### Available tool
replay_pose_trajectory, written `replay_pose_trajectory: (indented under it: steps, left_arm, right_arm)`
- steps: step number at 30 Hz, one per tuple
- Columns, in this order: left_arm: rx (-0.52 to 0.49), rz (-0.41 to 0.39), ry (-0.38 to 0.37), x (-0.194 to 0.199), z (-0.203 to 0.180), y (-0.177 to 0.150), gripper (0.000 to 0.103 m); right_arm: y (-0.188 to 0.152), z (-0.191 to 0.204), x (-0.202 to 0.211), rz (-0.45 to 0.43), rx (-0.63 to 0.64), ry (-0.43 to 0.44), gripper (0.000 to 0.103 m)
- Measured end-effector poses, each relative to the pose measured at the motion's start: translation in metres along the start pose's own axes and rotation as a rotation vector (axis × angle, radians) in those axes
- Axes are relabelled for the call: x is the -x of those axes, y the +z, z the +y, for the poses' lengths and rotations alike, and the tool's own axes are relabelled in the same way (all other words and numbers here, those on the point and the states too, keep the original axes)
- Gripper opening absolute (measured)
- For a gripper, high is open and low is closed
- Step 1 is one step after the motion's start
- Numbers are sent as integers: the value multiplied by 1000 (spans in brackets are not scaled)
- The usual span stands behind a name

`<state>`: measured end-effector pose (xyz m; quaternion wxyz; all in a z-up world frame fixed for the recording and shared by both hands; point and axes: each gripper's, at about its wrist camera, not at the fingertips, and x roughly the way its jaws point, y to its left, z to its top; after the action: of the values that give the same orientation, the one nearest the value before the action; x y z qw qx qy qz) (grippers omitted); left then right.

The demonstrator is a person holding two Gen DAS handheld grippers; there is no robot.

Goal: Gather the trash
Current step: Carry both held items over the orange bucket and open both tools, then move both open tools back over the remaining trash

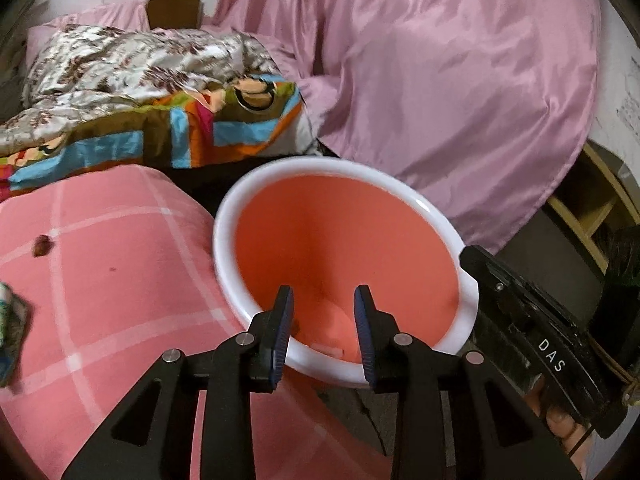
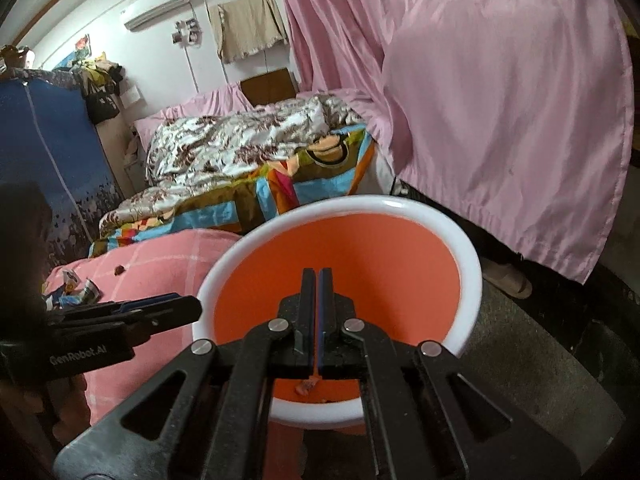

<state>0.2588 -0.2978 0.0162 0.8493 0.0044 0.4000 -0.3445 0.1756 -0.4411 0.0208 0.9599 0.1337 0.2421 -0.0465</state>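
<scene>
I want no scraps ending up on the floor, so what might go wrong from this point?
1. The right gripper is shut over the orange bin, with a small scrap hanging below its fingers; it looks thin and sticky, so it may cling instead of dropping.
2. The left gripper is open and empty over the same bin, close to the right one, so they may bump.
3. Wrappers and a brown bit remain on the pink checked blanket and may get missed.

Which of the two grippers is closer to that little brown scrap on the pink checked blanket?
Left. The left gripper hangs open over the orange bin, on the side next to the blanket where the brown scrap lies. The right gripper, fingers shut, is at the bin's far side.
</scene>
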Motion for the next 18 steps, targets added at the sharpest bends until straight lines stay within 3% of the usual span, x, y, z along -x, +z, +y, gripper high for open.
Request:
replay_pose_trajectory:
  steps: [5, 8, 10, 12, 14, 16, 17, 18]
  left_arm:
    - [33, -125, 53, 39, 11, -1, 36]
    - [47, -210, 101, 69, 21, -2, 37]
    - [52, -258, 130, 87, 27, -6, 41]
    - [58, -323, 172, 110, 35, -10, 50]
    - [61, -383, 212, 132, 41, -16, 52]
    - [65, -429, 247, 153, 49, -21, 54]
    - [70, -445, 260, 159, 52, -24, 57]
    - [77, -465, 277, 167, 56, -27, 68]
  right_arm:
    - [7, 19, 13, -84, 23, 30, 12]
    - [11, 33, 19, -128, 34, 64, 26]
    - [13, 47, 24, -162, 52, 90, 40]
    - [14, 59, 28, -190, 68, 111, 46]
    - [14, 76, 33, -225, 89, 140, 51]
    - [15, 88, 37, -259, 103, 164, 63]
    - [16, 97, 39, -281, 109, 181, 66]
    - [16, 101, 40, -292, 111, 190, 72]
